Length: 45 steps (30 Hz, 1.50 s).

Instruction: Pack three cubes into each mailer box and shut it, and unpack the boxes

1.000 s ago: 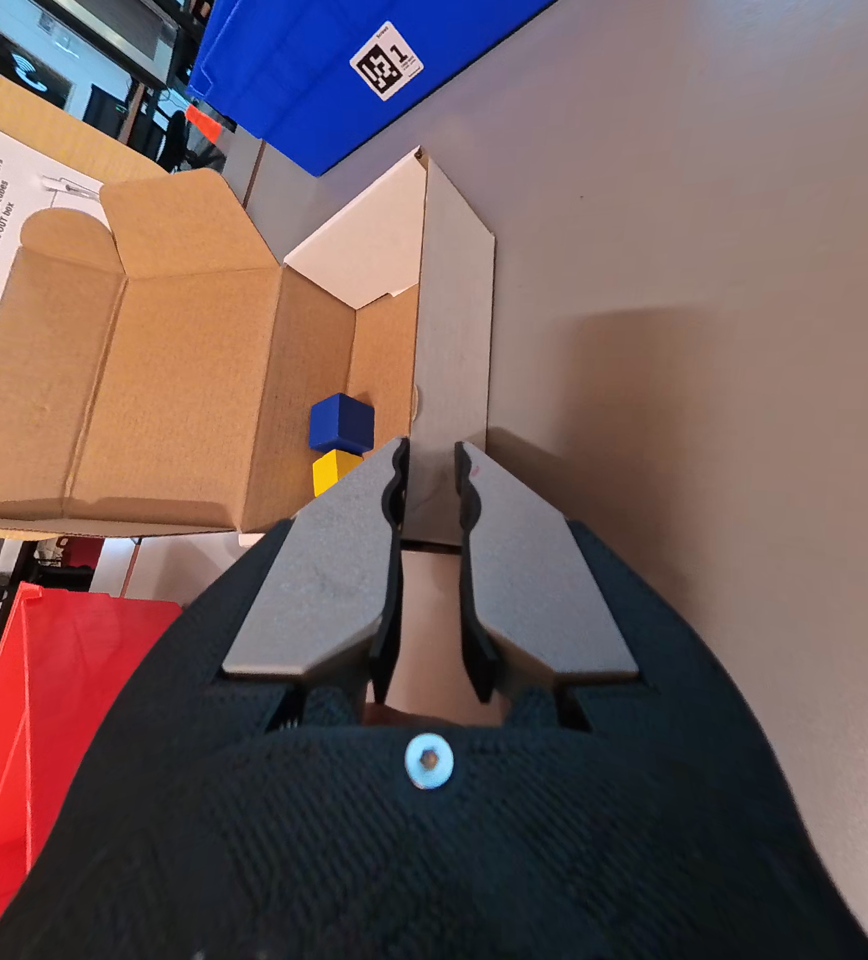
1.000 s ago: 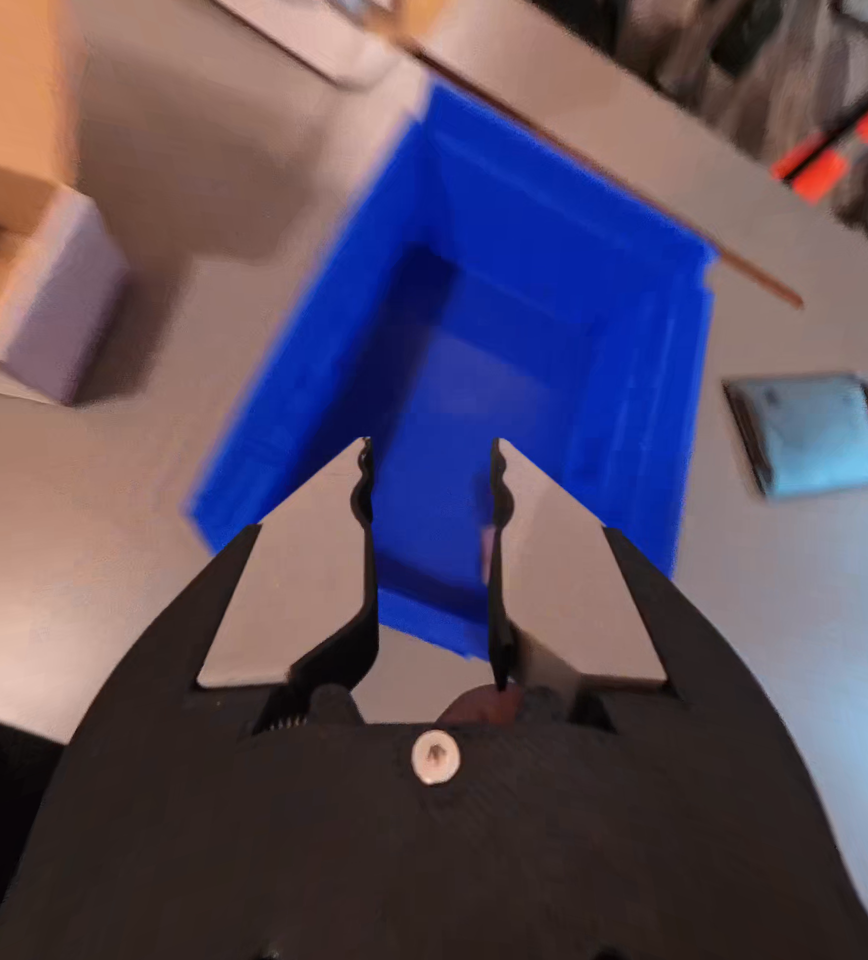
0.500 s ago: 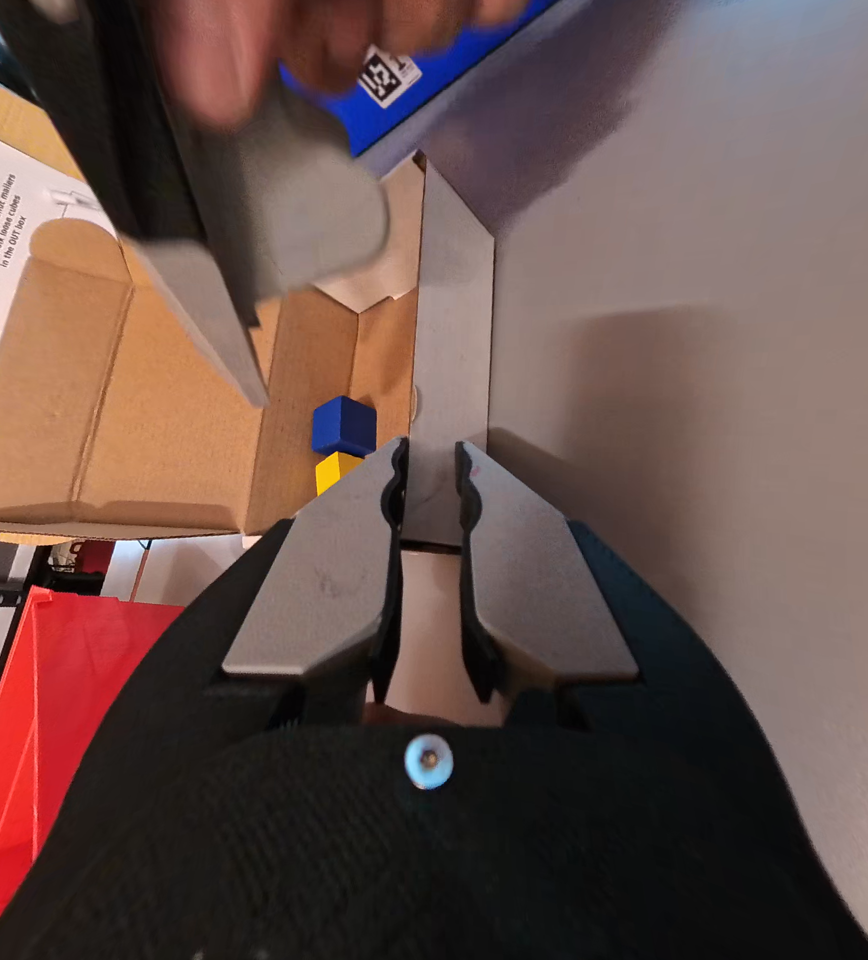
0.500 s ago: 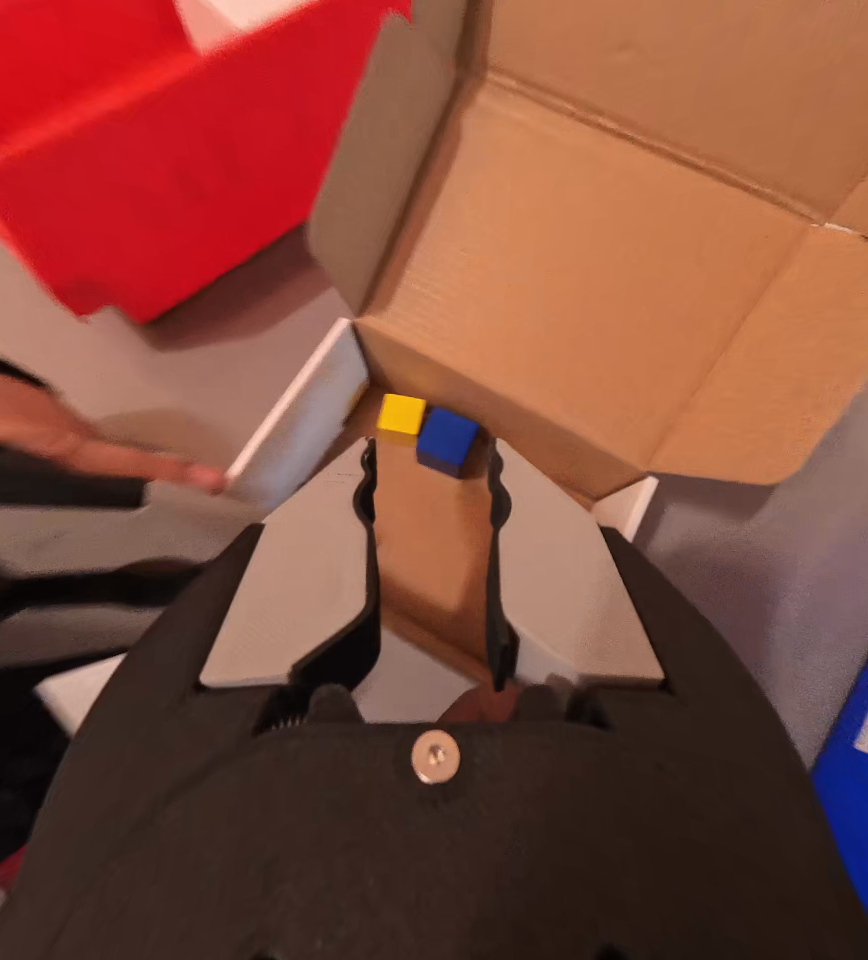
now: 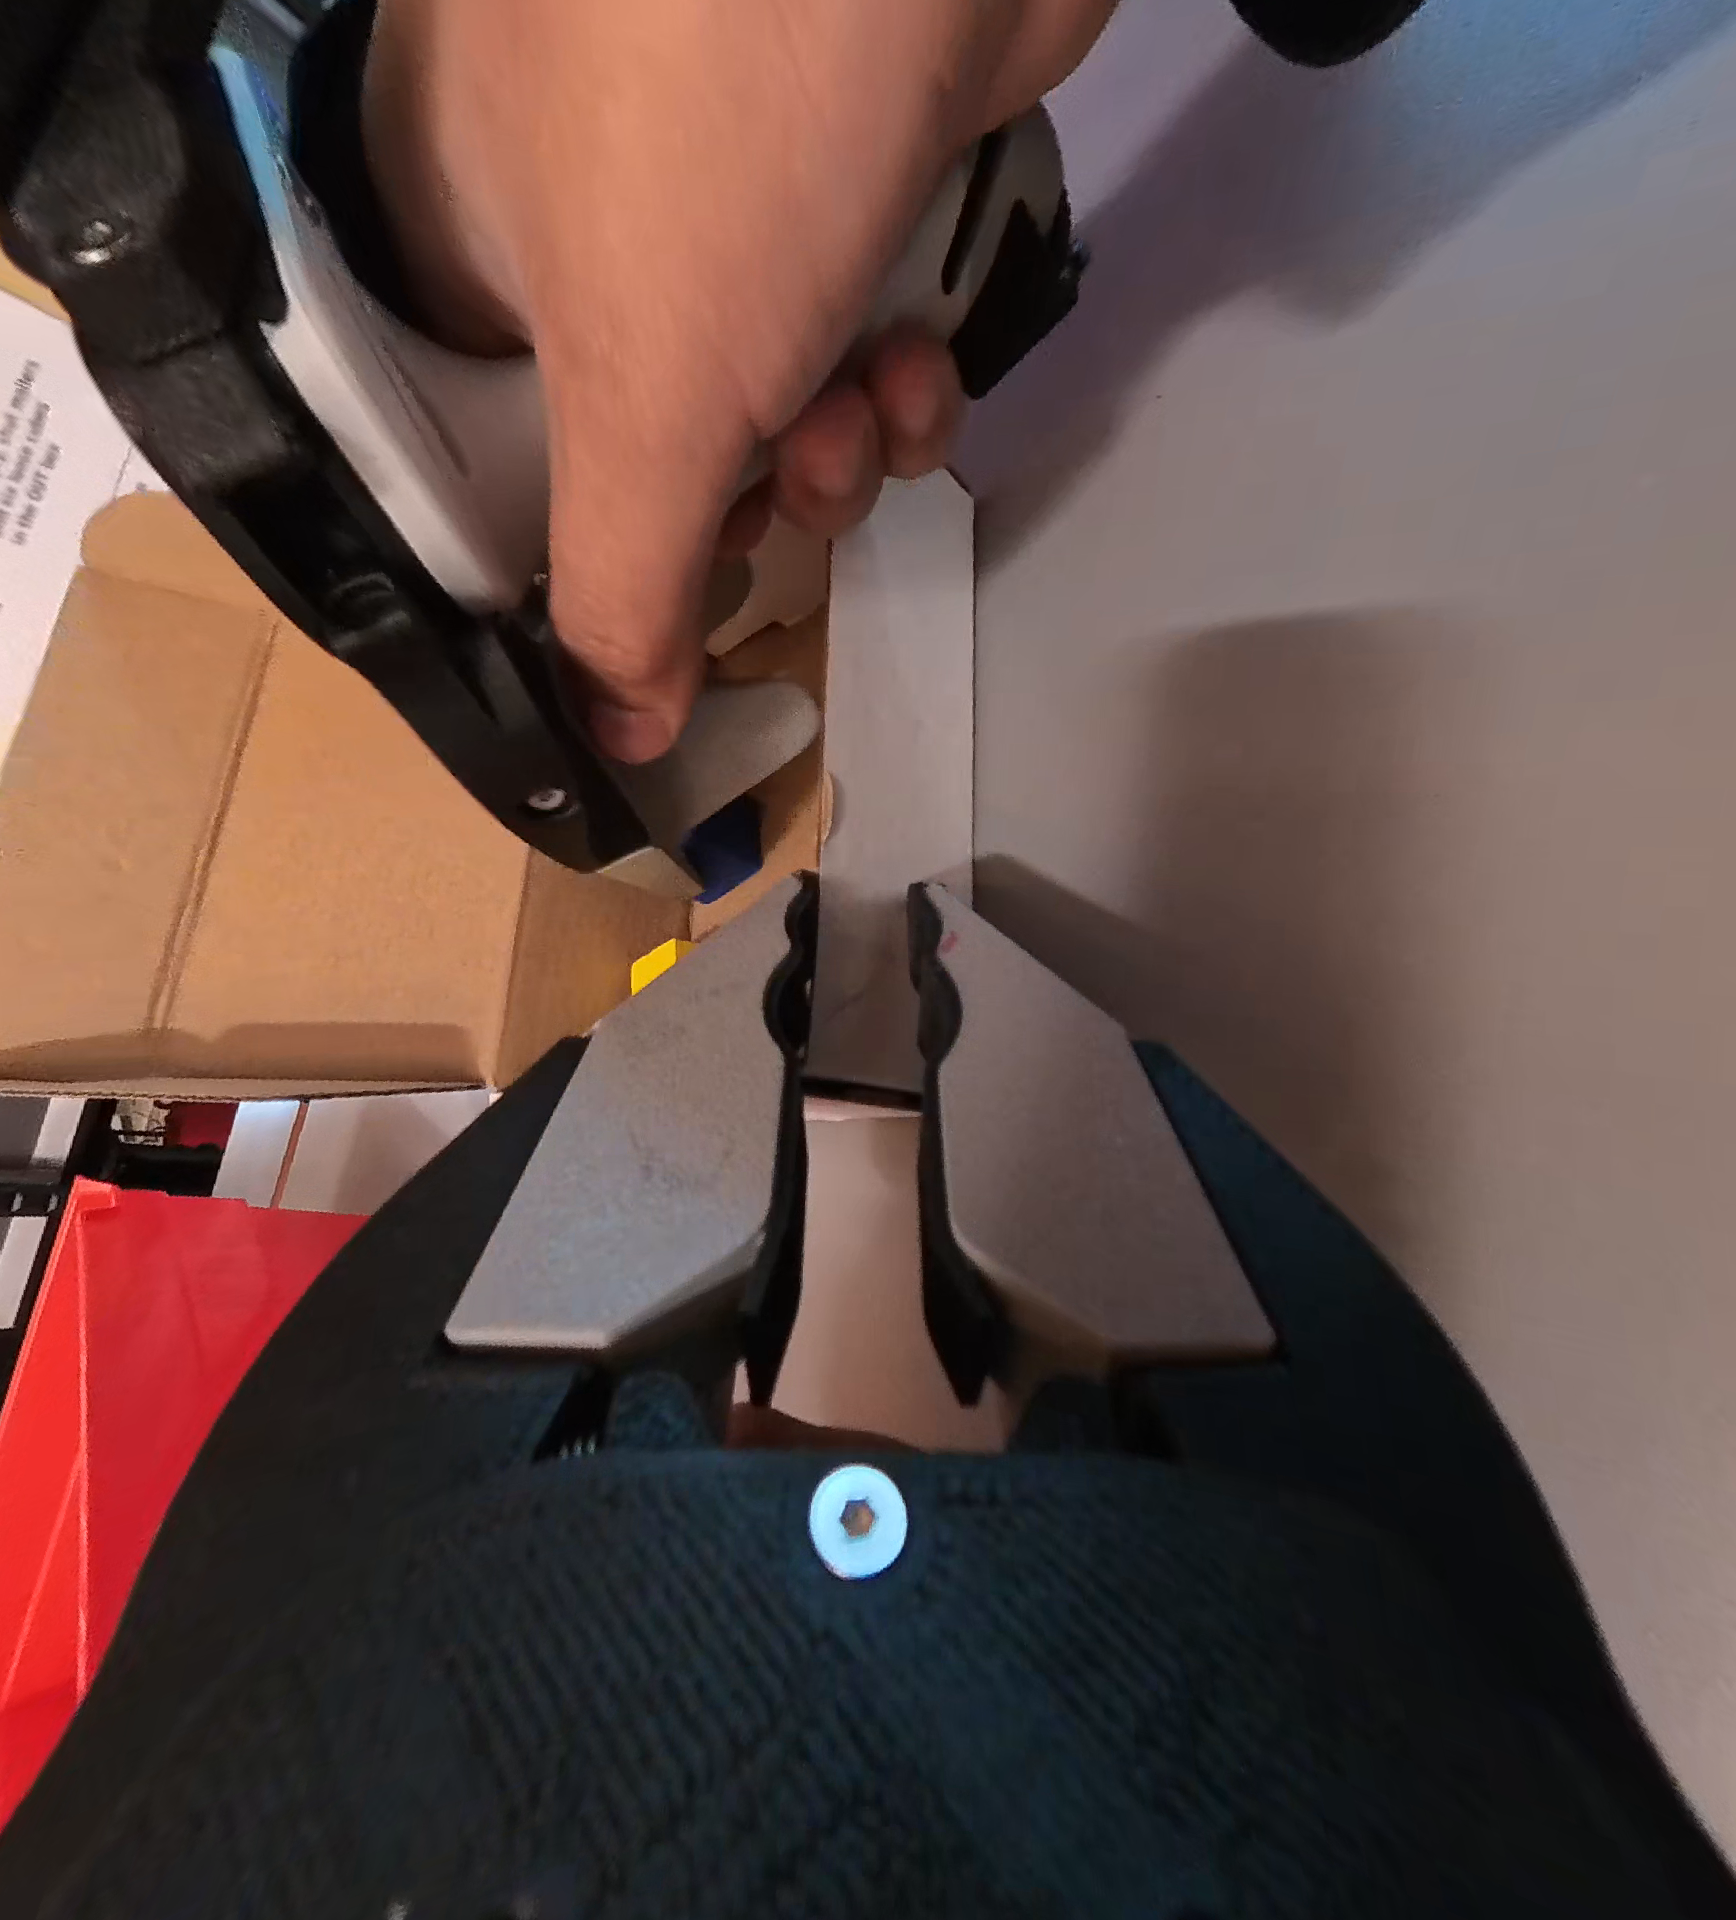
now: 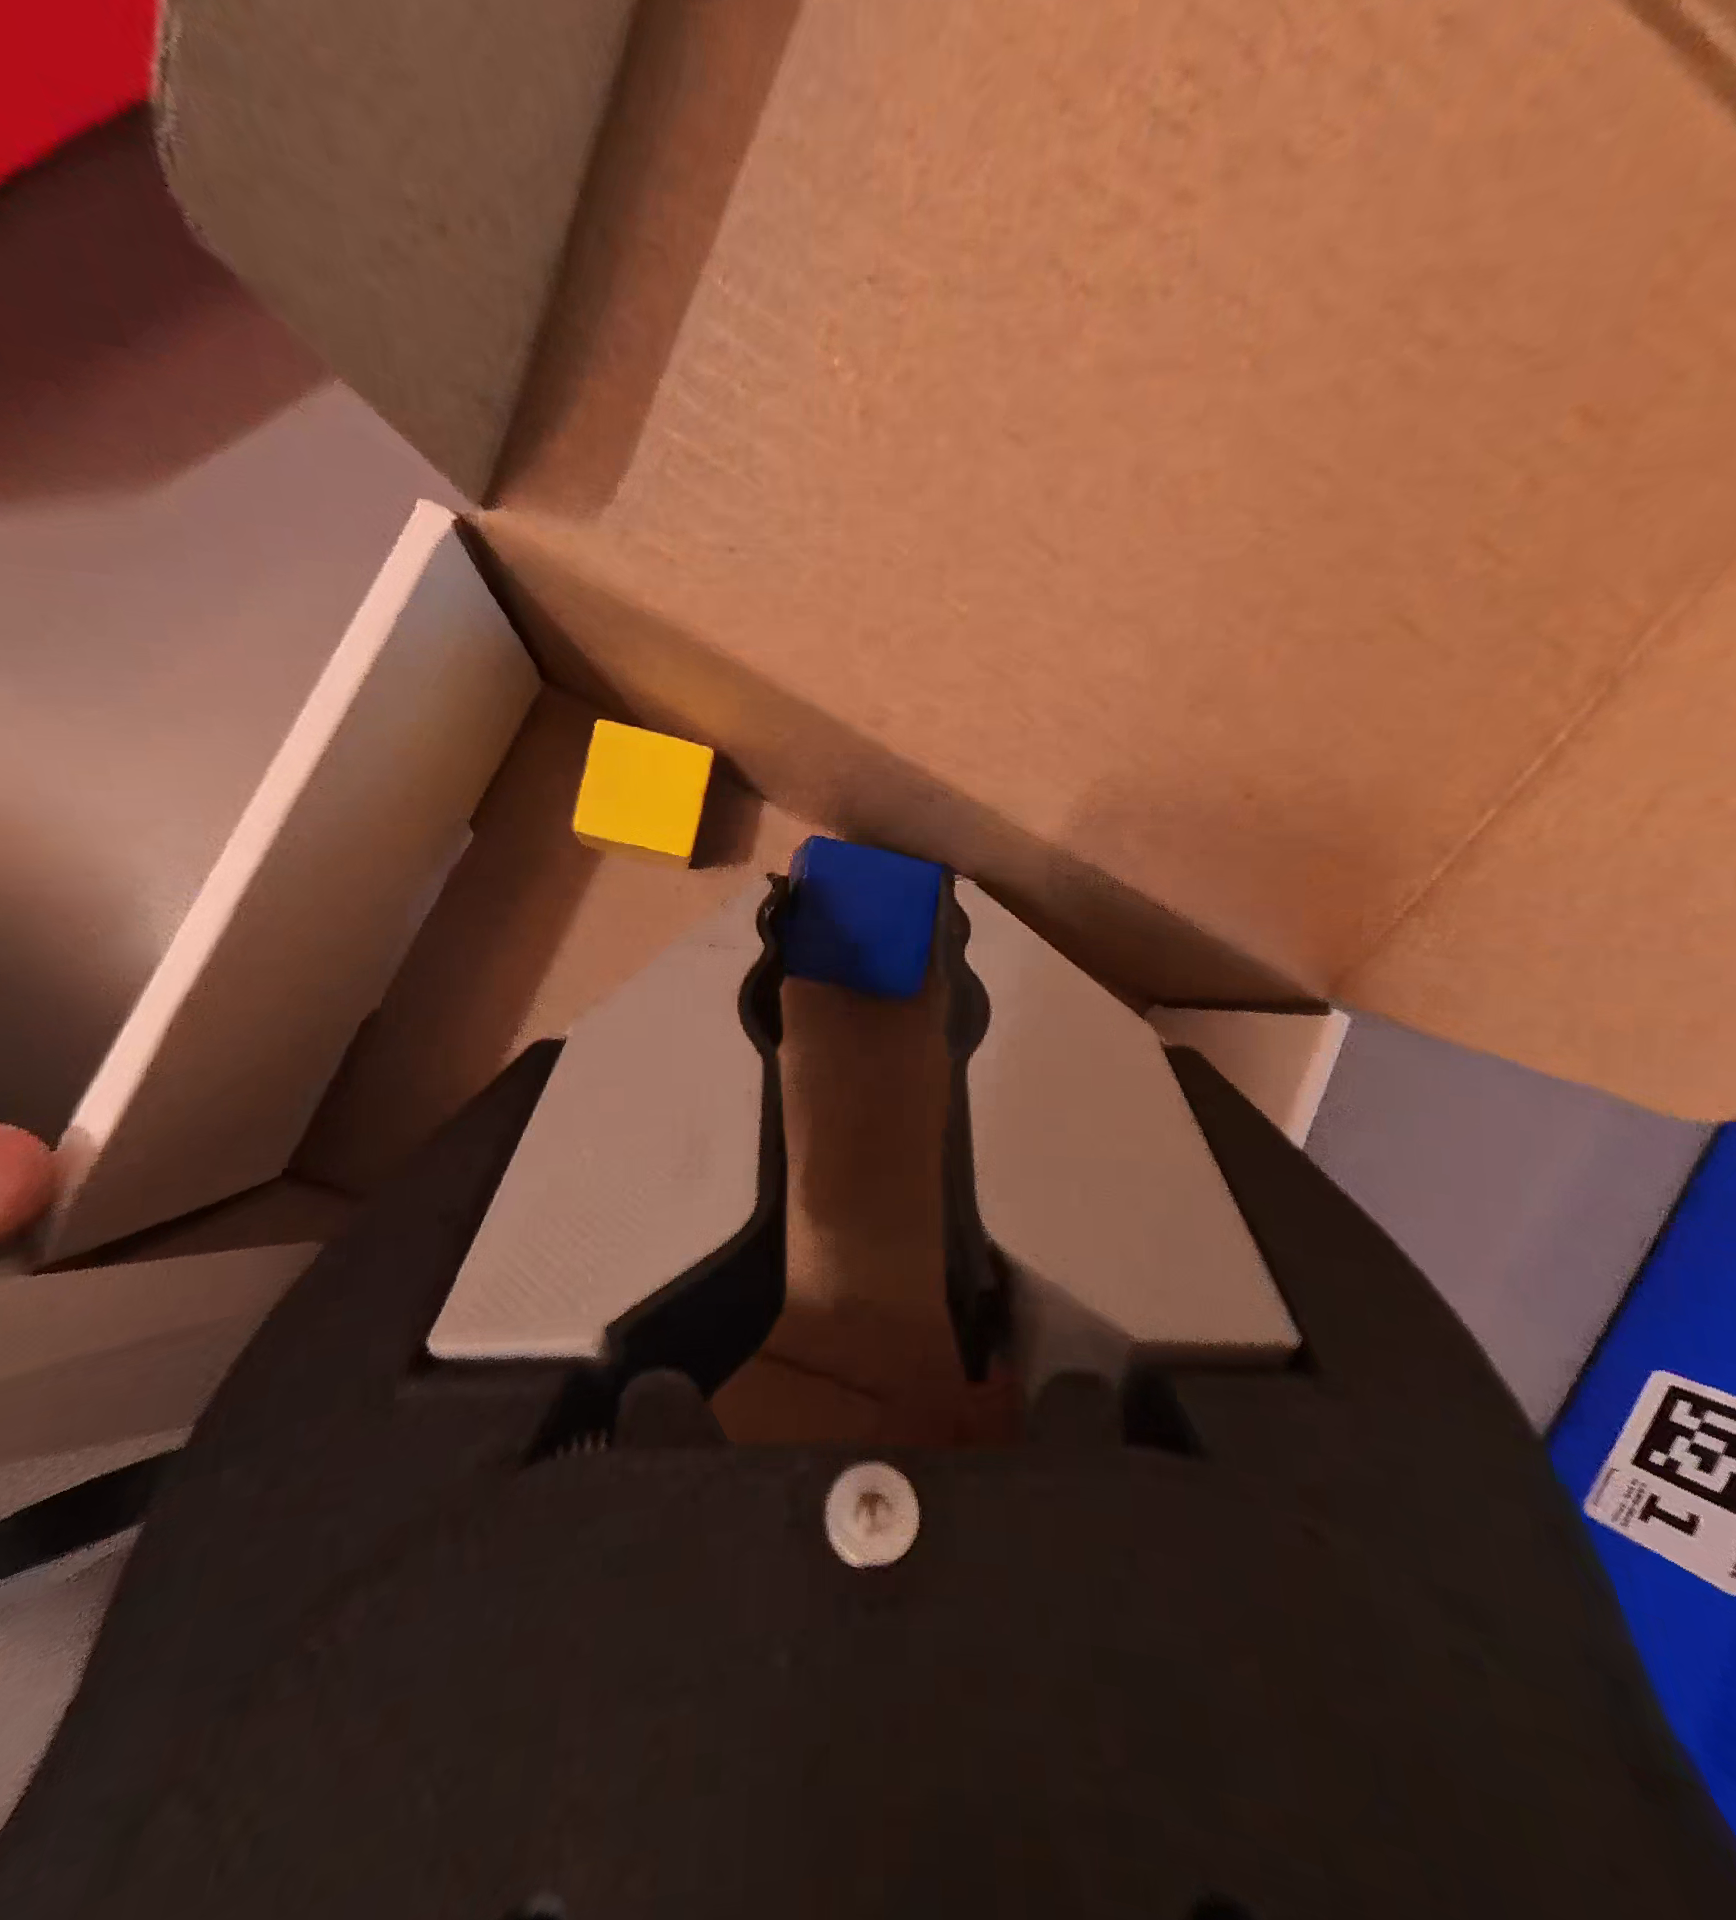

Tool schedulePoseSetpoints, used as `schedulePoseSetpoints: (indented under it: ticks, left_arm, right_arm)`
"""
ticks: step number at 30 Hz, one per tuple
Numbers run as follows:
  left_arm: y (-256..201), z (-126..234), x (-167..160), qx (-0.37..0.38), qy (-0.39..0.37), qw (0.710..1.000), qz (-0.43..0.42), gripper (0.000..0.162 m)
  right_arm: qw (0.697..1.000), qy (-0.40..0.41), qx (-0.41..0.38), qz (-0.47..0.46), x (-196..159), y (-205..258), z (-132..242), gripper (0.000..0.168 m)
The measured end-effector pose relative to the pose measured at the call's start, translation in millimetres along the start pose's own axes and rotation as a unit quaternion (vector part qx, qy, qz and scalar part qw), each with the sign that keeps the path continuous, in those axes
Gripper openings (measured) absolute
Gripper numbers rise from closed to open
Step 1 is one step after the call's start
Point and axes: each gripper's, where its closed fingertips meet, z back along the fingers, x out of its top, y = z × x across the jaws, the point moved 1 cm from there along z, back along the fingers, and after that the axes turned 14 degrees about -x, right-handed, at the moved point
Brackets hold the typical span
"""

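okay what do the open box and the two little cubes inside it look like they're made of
The mailer box looks like corrugated cardboard: matte brown inside with fold creases, white outside. The blue cube and yellow cube show solid, even colour and crisp edges, perhaps painted wood or plastic; the pictures cannot settle which.

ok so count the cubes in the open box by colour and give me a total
blue cube: 1, between the right gripper fingers
yellow cube: 1, on the box floor beside it
total: 2
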Motion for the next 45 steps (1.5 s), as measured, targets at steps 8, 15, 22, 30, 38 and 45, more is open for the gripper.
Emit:
schedulePoseSetpoints:
  ticks: [8, 15, 22, 30, 38, 45]
  left_arm:
    - [-1, 2, -1, -0.009, -0.004, 1.000, 0.009, 0.014]
    - [-1, 2, -1, -0.010, -0.002, 1.000, 0.008, 0.014]
    - [-1, 1, -1, -0.008, 0.003, 1.000, 0.008, 0.014]
    - [-1, 2, 0, -0.007, 0.001, 1.000, 0.011, 0.014]
    - [-2, 2, 0, -0.014, -0.009, 1.000, 0.011, 0.013]
    - [-2, 4, -1, -0.014, -0.016, 1.000, 0.007, 0.013]
  right_arm:
    - [0.998, -0.049, 0.042, -0.021, 3, -11, 41, 0.026]
    - [0.990, -0.119, -0.017, -0.076, -24, -119, 132, 0.026]
    - [0.984, 0.000, -0.091, -0.155, -138, -234, 128, 0.026]
    - [0.977, 0.114, -0.092, -0.154, -220, -232, 69, 0.028]
    - [0.979, 0.052, -0.099, -0.169, -186, -242, 103, 0.029]
    - [0.988, -0.115, 0.018, -0.098, -60, -127, 152, 0.026]
